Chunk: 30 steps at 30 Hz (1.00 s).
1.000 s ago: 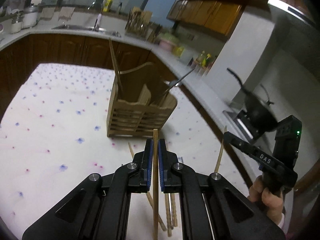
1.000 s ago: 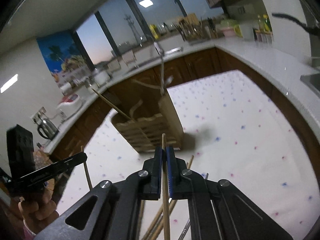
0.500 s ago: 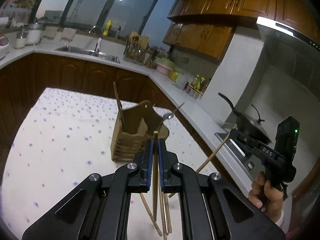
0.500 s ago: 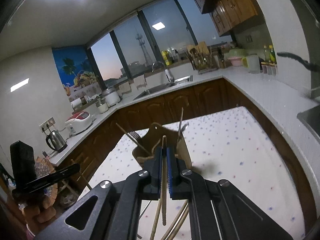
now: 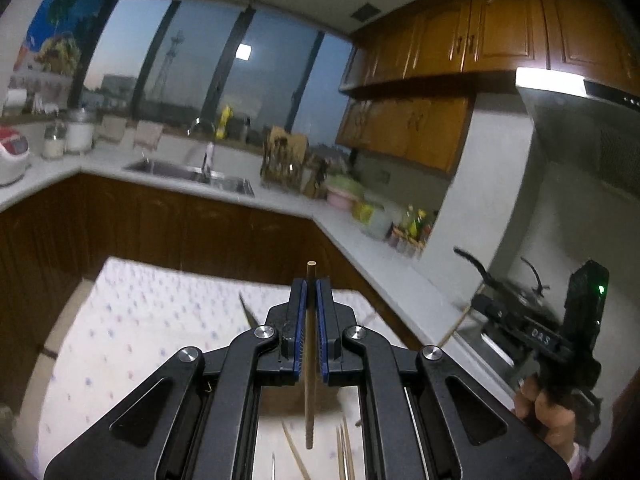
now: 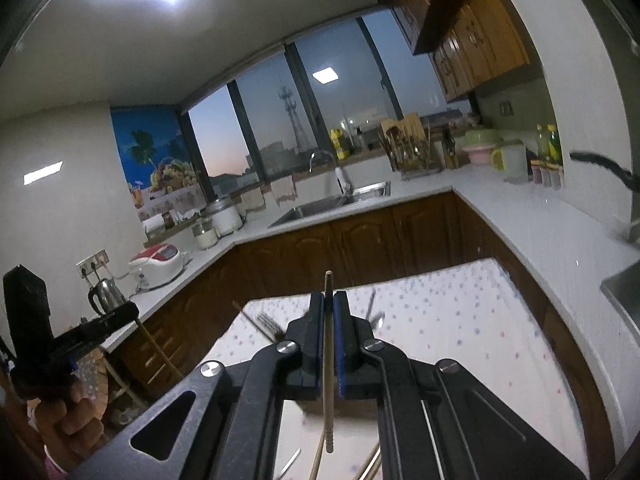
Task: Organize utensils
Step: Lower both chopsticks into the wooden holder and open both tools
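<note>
My left gripper is shut on a wooden chopstick that stands upright between the blue pads, well above the flowered tablecloth. My right gripper is likewise shut on another chopstick. Each view shows the other gripper off to the side: the right gripper and the left gripper. The wooden holder is almost hidden behind my fingers; a fork and a spoon poke out of it. Loose chopsticks lie on the cloth below.
A white counter wraps around the table, with a sink, a knife rack and jars. A black wok sits on the stove at right. A rice cooker and kettle stand at left.
Both grippers have risen with their chopsticks and tilted up toward level. The holder, plainly seen before, has slipped behind the fingers, and the table has sunk low in both views.
</note>
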{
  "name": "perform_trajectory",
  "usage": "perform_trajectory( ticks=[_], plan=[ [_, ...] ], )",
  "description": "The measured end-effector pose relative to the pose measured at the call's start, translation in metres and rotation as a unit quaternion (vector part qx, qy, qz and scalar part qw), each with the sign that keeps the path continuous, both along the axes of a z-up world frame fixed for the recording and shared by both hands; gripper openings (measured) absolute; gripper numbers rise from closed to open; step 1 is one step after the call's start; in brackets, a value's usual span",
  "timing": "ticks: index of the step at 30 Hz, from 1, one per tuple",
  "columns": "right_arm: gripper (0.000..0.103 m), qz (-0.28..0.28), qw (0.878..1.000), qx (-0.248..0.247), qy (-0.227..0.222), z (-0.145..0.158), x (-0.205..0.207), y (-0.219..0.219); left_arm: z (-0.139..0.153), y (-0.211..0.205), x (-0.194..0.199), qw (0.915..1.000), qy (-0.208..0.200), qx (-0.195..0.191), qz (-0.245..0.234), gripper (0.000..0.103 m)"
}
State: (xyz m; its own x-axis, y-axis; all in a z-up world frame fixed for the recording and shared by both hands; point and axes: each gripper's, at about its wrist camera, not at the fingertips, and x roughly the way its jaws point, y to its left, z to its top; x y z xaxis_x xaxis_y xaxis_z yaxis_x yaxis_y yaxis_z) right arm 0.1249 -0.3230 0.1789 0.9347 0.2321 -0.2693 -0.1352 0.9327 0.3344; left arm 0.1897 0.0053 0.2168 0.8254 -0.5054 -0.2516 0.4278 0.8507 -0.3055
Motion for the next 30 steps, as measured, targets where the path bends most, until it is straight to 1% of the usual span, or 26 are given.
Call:
perform_trajectory(
  ticks=[2,5,8,11,13,16,18,24,28,30],
  plan=[
    [0.005,-0.004,1.000,-0.004,-0.012,0.010,0.007,0.001,0.012,-0.004,0.011,0.9997,-0.019,0.001,0.017,0.004],
    [0.005,-0.013,1.000,-0.004,-0.027,0.023,0.022,0.000,0.023,-0.008,0.032,0.9988,-0.035,0.001,0.036,0.004],
    [0.005,-0.022,0.999,-0.008,-0.038,0.033,0.039,0.001,0.026,-0.015,0.053,0.9973,-0.046,0.005,0.056,0.004],
    [0.005,-0.026,0.999,-0.006,-0.042,0.034,0.059,-0.001,0.021,-0.019,0.074,0.9966,-0.044,0.000,0.070,0.004],
    [0.005,-0.031,0.999,-0.008,-0.039,0.030,0.069,-0.001,0.013,-0.022,0.085,0.9962,-0.039,-0.004,0.078,0.004],
    [0.005,-0.036,0.999,-0.011,-0.031,0.018,0.081,0.002,-0.010,-0.026,0.098,0.9962,-0.022,-0.005,0.084,0.004],
    [0.005,-0.036,0.999,-0.008,-0.022,0.004,0.086,0.002,-0.026,-0.029,0.102,0.9965,-0.009,-0.005,0.083,0.004],
    [0.005,-0.036,0.999,-0.007,0.005,-0.039,0.098,0.007,-0.074,-0.037,0.104,0.9967,0.023,0.006,0.078,0.004],
    [0.005,-0.036,0.999,-0.003,0.025,-0.062,0.102,0.009,-0.095,-0.039,0.106,0.9962,0.041,0.014,0.076,0.004],
    [0.005,-0.036,0.999,-0.004,0.034,-0.068,0.105,0.008,-0.103,-0.038,0.107,0.9959,0.046,0.016,0.075,0.004]
  ],
)
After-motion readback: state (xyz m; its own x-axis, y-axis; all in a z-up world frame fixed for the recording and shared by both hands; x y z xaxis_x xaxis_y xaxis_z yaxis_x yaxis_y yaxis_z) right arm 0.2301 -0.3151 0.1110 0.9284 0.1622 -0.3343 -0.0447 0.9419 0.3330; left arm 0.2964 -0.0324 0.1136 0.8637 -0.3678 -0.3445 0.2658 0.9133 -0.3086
